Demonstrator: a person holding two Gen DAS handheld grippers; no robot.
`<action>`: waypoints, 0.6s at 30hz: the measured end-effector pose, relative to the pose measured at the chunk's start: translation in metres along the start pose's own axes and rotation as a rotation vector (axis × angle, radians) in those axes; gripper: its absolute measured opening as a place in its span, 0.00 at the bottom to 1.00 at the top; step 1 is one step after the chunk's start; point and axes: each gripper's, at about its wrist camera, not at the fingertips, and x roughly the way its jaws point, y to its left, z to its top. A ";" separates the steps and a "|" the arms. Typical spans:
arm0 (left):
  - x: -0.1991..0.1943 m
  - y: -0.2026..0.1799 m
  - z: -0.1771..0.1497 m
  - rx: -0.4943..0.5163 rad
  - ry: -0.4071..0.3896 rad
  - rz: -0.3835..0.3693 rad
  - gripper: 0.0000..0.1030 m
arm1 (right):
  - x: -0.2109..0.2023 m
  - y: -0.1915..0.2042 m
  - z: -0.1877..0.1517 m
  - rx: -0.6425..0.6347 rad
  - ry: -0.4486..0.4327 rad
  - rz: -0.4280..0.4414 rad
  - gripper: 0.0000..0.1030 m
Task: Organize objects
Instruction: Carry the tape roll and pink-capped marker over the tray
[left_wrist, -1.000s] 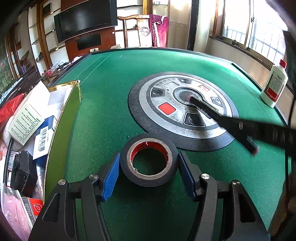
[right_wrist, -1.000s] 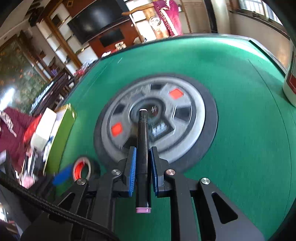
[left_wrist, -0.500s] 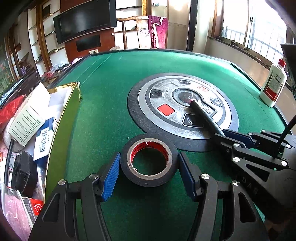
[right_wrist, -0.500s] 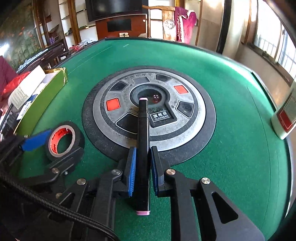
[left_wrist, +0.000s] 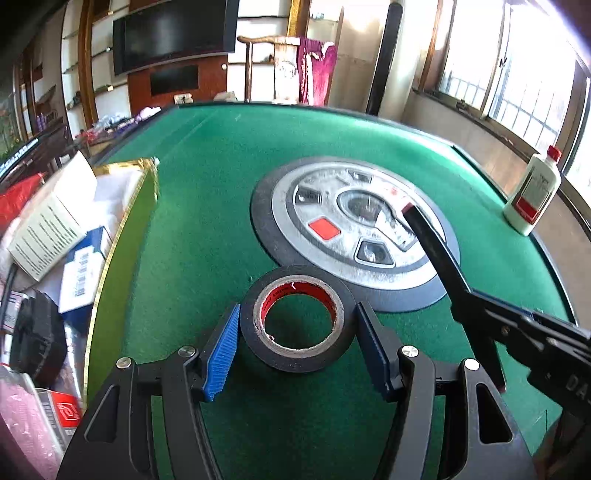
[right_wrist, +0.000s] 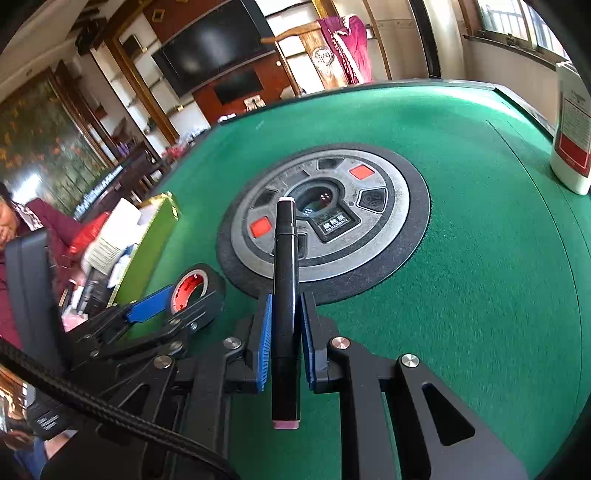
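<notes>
A: Where is the tape roll (left_wrist: 297, 318) just now?

B: Flat on the green felt, right between the pads of the left gripper (left_wrist: 295, 350). The jaws stand about half open, one blue pad at each flank of the roll. Whether they press it or only frame it I cannot tell — the right pad looks to touch, the left shows a thin gap.

A: And the marker (right_wrist: 285, 295)?

B: Clamped in the right gripper (right_wrist: 286, 343), jaws nearly closed on its black barrel. It points ahead of the jaws towards the round control hub (right_wrist: 325, 221) in the middle of the table, its pale end cap sticking out behind the pads.

A: What lies beyond?

B: To the left of both grippers, a green box (left_wrist: 122, 266) at the table's edge, already holding cartons and papers. Far to the right, a white bottle (left_wrist: 532, 195) stands upright on the felt.

A: So how far along are we?

B: Early to midway, I judge. The marker is off the felt but not yet stowed, the roll not yet lifted, the bottle untouched — likely all are meant for that box.
</notes>
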 end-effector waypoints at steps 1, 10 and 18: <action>-0.003 0.000 0.001 -0.003 -0.011 -0.004 0.54 | -0.004 0.001 -0.001 0.005 -0.009 0.010 0.12; -0.024 0.007 0.000 -0.046 -0.049 -0.017 0.54 | -0.026 0.014 -0.017 0.043 -0.064 0.092 0.12; -0.075 0.021 -0.003 -0.057 -0.125 -0.043 0.54 | -0.034 0.047 -0.020 -0.004 -0.080 0.146 0.12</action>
